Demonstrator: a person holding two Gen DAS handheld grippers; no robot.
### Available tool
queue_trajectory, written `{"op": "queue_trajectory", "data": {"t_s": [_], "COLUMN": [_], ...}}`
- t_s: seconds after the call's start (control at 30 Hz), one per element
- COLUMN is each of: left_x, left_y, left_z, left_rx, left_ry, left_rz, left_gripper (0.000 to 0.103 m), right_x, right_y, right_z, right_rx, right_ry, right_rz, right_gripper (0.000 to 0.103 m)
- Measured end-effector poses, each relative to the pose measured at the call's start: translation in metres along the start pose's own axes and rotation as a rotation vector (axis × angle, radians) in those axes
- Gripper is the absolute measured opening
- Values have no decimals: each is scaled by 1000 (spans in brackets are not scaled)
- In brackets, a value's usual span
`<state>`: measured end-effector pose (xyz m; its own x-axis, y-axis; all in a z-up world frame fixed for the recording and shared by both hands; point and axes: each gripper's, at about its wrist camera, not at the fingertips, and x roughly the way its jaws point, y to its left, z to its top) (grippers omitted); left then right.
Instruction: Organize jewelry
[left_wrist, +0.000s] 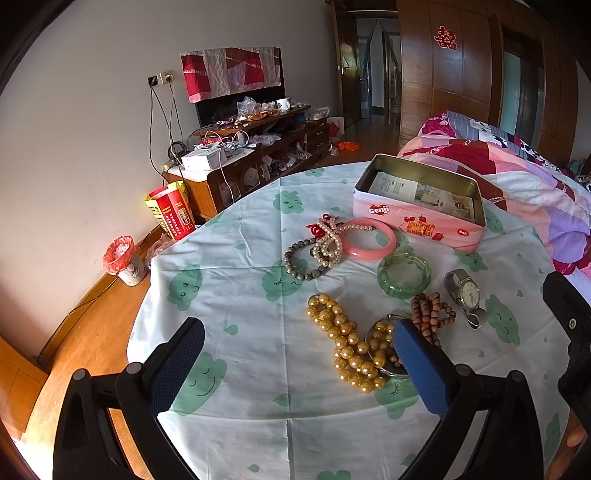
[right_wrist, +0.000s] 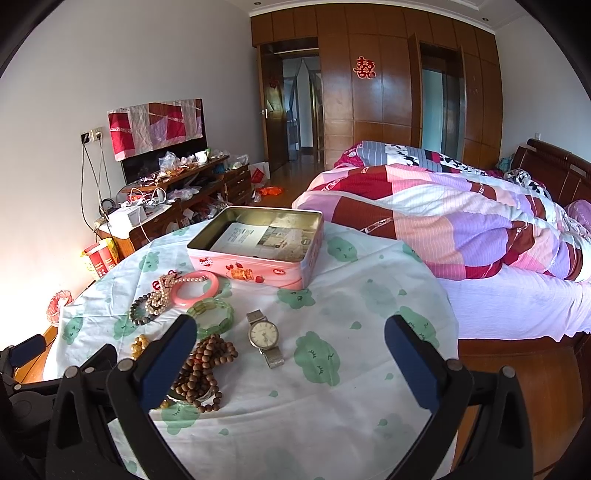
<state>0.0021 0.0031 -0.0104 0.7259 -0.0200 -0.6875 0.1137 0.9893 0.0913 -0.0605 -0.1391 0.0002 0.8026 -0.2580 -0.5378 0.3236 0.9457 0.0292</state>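
A round table (left_wrist: 258, 424) under a white cloth with green cloud prints carries the jewelry. At its far side, about 1 o'clock in the left wrist view, stands an open pink tin (left_wrist: 417, 221); only printed paper lies inside.

The left gripper (left_wrist: 297, 345) hovers over the cloth with its jaws wide apart and nothing between the blue pads. Its right finger (left_wrist: 421, 365) lies in front of a gold bead string (left_wrist: 347, 347), which is heaped partly over a silvery ring-shaped piece (left_wrist: 384, 321). Just to the right of that is a pile of brown wooden beads (left_wrist: 430, 314), and at 3 o'clock from it a watch (left_wrist: 465, 295) with a metal band, face up.

Further back, a green bangle (left_wrist: 404, 275) lies flat, near the watch. At 12 o'clock from it a pink bangle (left_wrist: 367, 238) rests just in front of the tin, with a pearl string (left_wrist: 328, 243) draped over its left edge. A dark bead bracelet (left_wrist: 301, 262) touches the pearls at their 8 o'clock, and something red (left_wrist: 319, 225) shows behind them.

The right gripper (right_wrist: 290, 347) also has its jaws spread wide, empty, above bare cloth; the watch (right_wrist: 264, 338) lies just left of its midline, and the wooden beads (right_wrist: 207, 362) sit beside its left finger (right_wrist: 170, 362). The tin (right_wrist: 258, 247) is at 12 o'clock. A bed (right_wrist: 461, 229) with a patchwork quilt stands to the right of the table.
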Motion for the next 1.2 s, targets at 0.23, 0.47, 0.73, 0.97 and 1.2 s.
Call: {"op": "queue_trajectory", "data": {"t_s": [0.23,0.47,0.73,0.97,1.2], "left_x": [1,0,0,0,1], "left_y": [0,0,1,1,1], "left_z": [-1,0,-1,-1,-1], "left_rx": [1,-2,-2,-1,-4], "left_ry": [0,1,3,2,3], "left_rz": [0,-3,-4,-5,-4], "left_gripper": [102,102,102,102,102], "right_x": [0,0,0,1,1], "right_y": [0,0,1,5,2], "right_z": [0,0,0,-2,-1], "right_rx": [2,2,5,4,5], "right_ry": [1,2,3,5,6], "right_rz": [1,0,3,4,4], "right_gripper": [103,103,103,103,103]}}
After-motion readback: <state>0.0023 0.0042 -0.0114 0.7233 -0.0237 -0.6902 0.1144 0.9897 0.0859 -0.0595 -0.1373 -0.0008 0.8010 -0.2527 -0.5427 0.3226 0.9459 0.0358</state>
